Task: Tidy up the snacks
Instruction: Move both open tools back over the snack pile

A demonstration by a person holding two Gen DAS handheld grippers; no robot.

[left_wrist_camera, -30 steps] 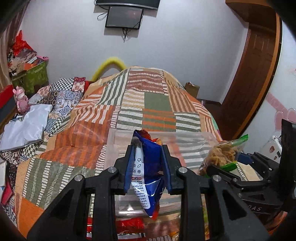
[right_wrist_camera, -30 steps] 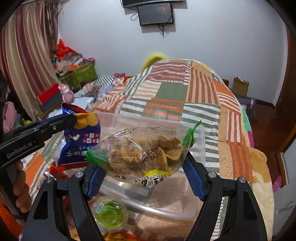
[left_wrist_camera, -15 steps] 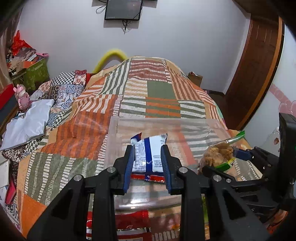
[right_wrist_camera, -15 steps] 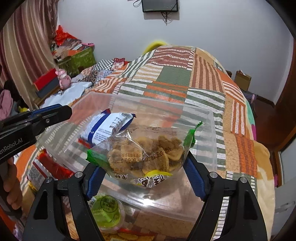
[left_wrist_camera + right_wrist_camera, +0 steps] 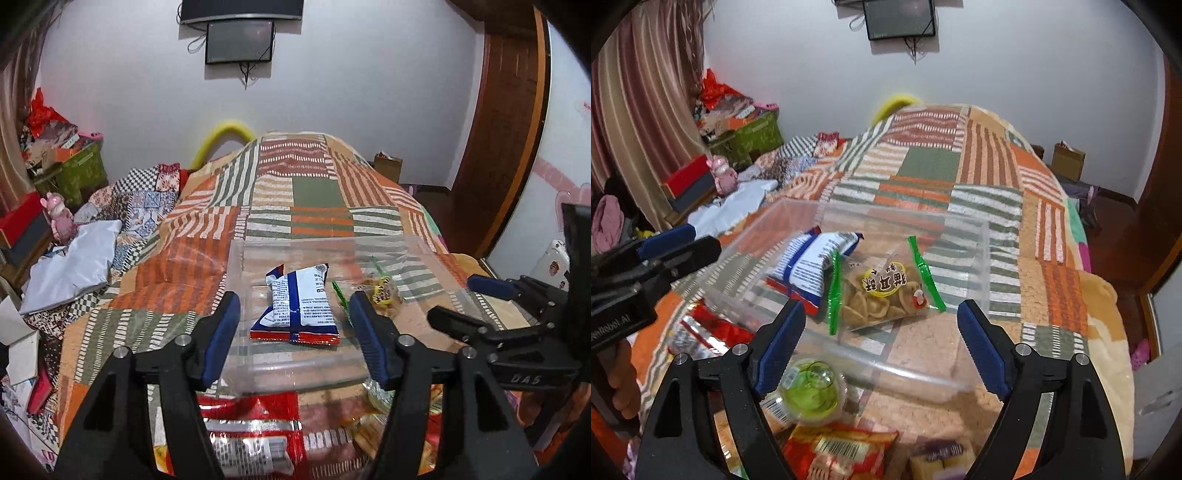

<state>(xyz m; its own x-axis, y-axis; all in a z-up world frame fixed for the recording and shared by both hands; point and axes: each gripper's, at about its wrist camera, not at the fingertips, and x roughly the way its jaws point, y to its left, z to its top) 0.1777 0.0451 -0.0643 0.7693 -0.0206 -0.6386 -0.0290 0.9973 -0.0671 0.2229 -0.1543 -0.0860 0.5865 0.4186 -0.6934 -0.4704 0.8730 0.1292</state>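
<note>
Patchwork bedspread [image 5: 317,192]: one clear bin [image 5: 982,236] holding two snack packets [image 5: 820,258] [image 5: 882,288].

Right wrist view: left hand-held gripper [image 5: 677,242] body carries white lettering, partly cut off at the frame edge, reading "enRobot.AI"

Left wrist view: right hand-held gripper [image 5: 469,299] body shows pale letters "DAS"

Clear green-edged snack bag [image 5: 882,286] has a yellow round label with Chinese characters, seen upside down, not legible

Blue-and-white snack packet [image 5: 299,308]: fine print, too small to read

Red packet [image 5: 836,448] shows a barcode, digits unreadable
</note>
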